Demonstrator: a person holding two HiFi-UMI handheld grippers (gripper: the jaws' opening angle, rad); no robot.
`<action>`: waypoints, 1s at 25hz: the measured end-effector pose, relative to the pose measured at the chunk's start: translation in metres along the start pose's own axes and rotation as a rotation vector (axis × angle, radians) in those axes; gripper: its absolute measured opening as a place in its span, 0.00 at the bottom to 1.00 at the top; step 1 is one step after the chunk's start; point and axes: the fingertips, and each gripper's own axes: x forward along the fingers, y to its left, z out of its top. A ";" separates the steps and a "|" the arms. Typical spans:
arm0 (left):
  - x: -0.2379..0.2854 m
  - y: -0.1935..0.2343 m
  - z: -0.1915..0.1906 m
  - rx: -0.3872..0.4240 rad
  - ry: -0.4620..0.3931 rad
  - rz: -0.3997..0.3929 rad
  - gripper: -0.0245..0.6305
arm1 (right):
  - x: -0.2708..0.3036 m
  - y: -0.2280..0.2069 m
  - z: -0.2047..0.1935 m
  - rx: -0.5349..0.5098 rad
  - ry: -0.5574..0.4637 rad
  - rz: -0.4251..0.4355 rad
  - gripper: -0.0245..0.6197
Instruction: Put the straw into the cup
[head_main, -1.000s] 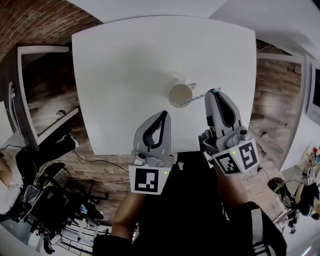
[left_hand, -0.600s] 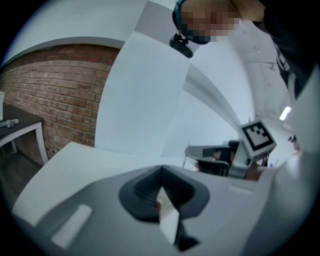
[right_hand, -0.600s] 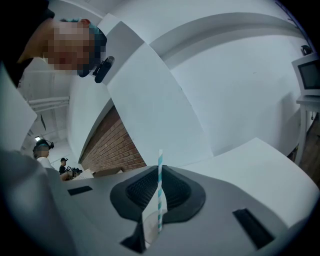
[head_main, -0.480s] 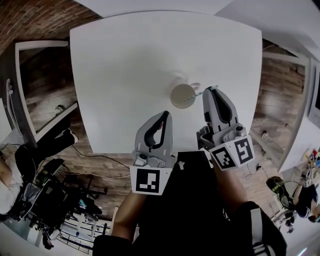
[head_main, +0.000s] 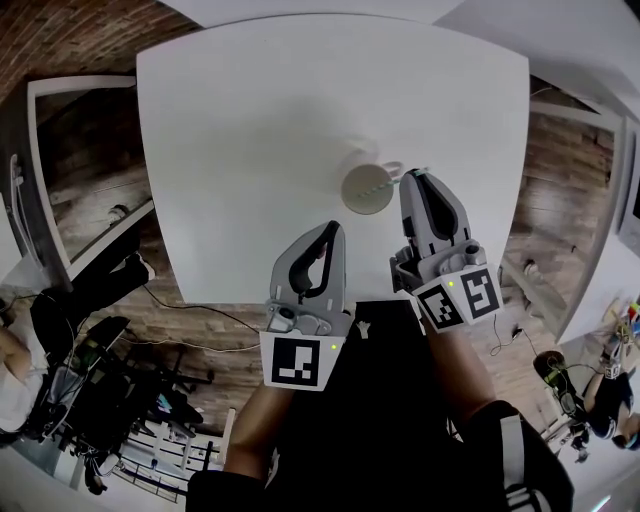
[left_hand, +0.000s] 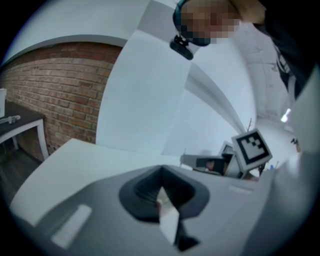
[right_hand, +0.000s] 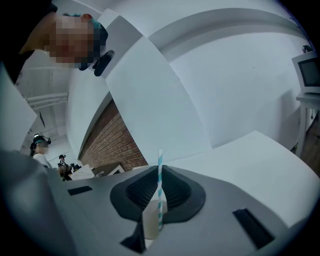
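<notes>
The right gripper (head_main: 416, 182) is pinching a teal-and-white striped paper straw (right_hand: 160, 172) between its closed fingers. The straw is reaching from the fingertips over the open mouth of the pale round cup (head_main: 356, 190) just ahead on the white table (head_main: 250, 120). The left gripper (head_main: 326, 236) is hovering, fingers pressed together on nothing, with the cup ahead and to their right.

In the right gripper view the jaws hide all but a sliver of the cup (right_hand: 149, 220) behind the straw (right_hand: 160, 185). In the head view they cover the straw's gripped end.
</notes>
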 end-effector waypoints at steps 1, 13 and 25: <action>0.000 0.000 0.000 -0.001 -0.002 0.001 0.04 | 0.001 0.000 -0.002 -0.004 0.004 0.001 0.08; -0.003 0.000 -0.003 -0.008 -0.003 0.005 0.04 | 0.004 -0.002 -0.015 -0.013 0.031 -0.004 0.08; -0.006 0.005 -0.004 0.002 -0.005 0.013 0.04 | 0.006 -0.010 -0.018 0.008 0.038 -0.015 0.08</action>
